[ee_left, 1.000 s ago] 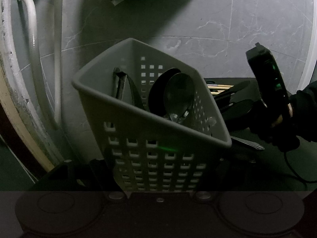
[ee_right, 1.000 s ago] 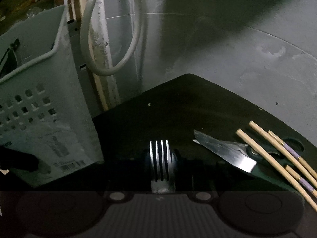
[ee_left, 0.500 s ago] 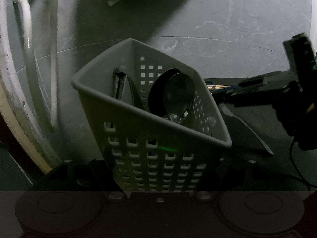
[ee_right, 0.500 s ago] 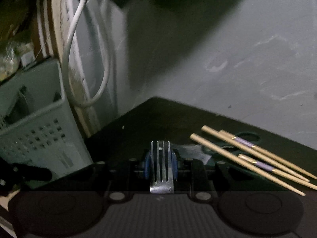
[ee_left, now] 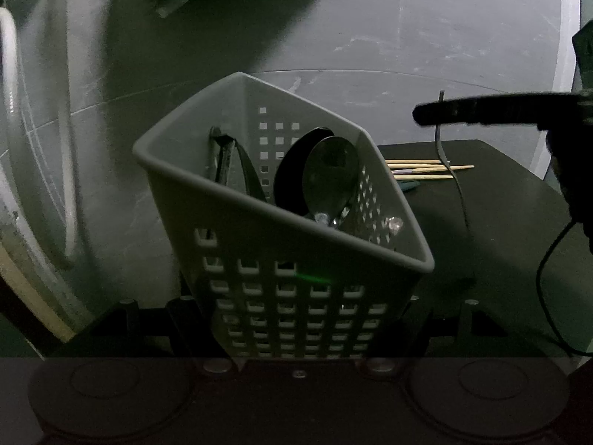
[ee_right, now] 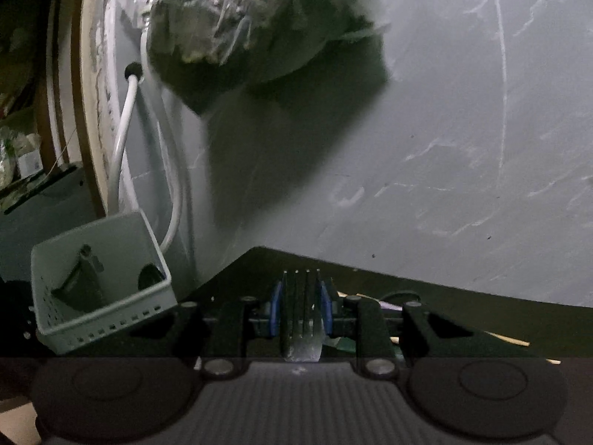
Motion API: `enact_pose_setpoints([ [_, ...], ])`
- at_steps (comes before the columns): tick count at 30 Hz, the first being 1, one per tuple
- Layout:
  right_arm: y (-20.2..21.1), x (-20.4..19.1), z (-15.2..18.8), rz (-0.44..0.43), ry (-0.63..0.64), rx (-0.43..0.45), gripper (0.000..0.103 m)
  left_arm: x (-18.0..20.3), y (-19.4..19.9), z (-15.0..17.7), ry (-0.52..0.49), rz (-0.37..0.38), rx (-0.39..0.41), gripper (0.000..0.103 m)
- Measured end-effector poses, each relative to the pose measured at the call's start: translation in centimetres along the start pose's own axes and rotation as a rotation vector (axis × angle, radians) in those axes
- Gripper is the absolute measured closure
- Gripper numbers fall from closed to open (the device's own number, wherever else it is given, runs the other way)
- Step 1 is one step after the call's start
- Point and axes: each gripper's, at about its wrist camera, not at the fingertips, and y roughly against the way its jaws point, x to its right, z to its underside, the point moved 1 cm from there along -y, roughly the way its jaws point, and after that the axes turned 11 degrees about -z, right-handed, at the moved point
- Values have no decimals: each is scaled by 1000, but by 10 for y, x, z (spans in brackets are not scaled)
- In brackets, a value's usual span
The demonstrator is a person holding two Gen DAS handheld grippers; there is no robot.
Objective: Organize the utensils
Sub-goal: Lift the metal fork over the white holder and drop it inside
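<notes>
The left gripper [ee_left: 296,337] is pressed onto the lower part of a grey perforated utensil basket [ee_left: 281,256] and holds it tilted above the edge of the dark worktop [ee_left: 493,222]. Inside the basket a large metal spoon [ee_left: 330,178] leans against a black round utensil [ee_left: 292,170], and some dark handles [ee_left: 229,163] stand in the left corner.

The right gripper [ee_right: 299,311] pinches a metal fork [ee_right: 301,315] between its blue pads [ee_right: 275,309], with the tines pointing forward and up. In the left wrist view the right gripper comes in from the right side as a dark bar, and the fork [ee_left: 450,163] hangs from it with the handle down, above the worktop and to the right of the basket, apart from it.

On the worktop behind the basket lie several wooden chopsticks [ee_left: 426,168], some with a purple band, and just beside them a dark green thing [ee_left: 409,184], partly hidden; I cannot tell what it is. A thin black cable [ee_left: 548,282] curls at the right edge.

The wall [ee_right: 444,148] behind is grey with marble-like veins. A crumpled plastic bag [ee_right: 252,26] hangs high on it and throws a big shadow. A white hose [ee_right: 122,137] runs down along the wall at the left, beside a pale door frame [ee_right: 85,92].

No brand, label or writing can be read in this dim light.
</notes>
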Motion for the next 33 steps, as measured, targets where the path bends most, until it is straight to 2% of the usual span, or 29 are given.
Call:
enact_pose_setpoints([
  [9,25,-7,-27,36,27,86,79,6,-1,-1,-15,17,3,27],
  [17,40,-20,-59,18,74,159,82,6,-3,-2,-16,17,3,27],
  [22,45,-38,-79,-26,128,194,87,6,-3,-3,-15,17,4,27],
  [24,47,-45,-87,-54,144,210,100,6,-3,-3,-16,18,3,27],
  [28,47,-59,-96,-108,169,237,101,7,-5,-3,-14,15,4,27],
  [33,42,-75,-105,-225,151,247,101,7,-5,-4,-13,14,5,27],
])
